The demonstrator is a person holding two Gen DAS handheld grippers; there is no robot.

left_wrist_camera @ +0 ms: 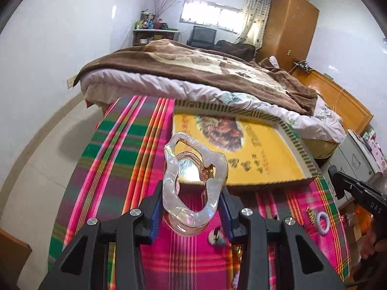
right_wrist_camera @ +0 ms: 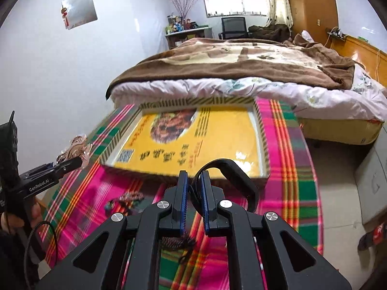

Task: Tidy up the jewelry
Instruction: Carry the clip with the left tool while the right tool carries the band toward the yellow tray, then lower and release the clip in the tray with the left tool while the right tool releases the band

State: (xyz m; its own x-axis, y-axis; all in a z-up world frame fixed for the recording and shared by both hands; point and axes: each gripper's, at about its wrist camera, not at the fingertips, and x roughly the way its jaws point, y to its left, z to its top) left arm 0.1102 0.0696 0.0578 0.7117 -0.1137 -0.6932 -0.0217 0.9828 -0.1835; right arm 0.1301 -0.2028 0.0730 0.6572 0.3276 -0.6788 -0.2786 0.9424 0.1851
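My left gripper (left_wrist_camera: 191, 205) is shut on a clear pearly hair claw clip (left_wrist_camera: 193, 181), held above the plaid cloth just short of the yellow tray (left_wrist_camera: 273, 159). The clip also shows in the right wrist view (right_wrist_camera: 77, 148), at the tip of the left gripper (right_wrist_camera: 72, 162). My right gripper (right_wrist_camera: 193, 193) is shut on a black band (right_wrist_camera: 232, 176), held over the near edge of the yellow tray (right_wrist_camera: 225, 130). A pale blue hair tie (left_wrist_camera: 323, 223) and a small gold piece (left_wrist_camera: 310, 213) lie on the cloth at the right.
A pink and green plaid cloth (left_wrist_camera: 116, 159) covers the table. More small jewelry (right_wrist_camera: 128, 199) lies on it left of my right gripper. A bed with a brown blanket (right_wrist_camera: 241, 65) stands right behind the table. A grey cabinet (right_wrist_camera: 372, 181) stands at the right.
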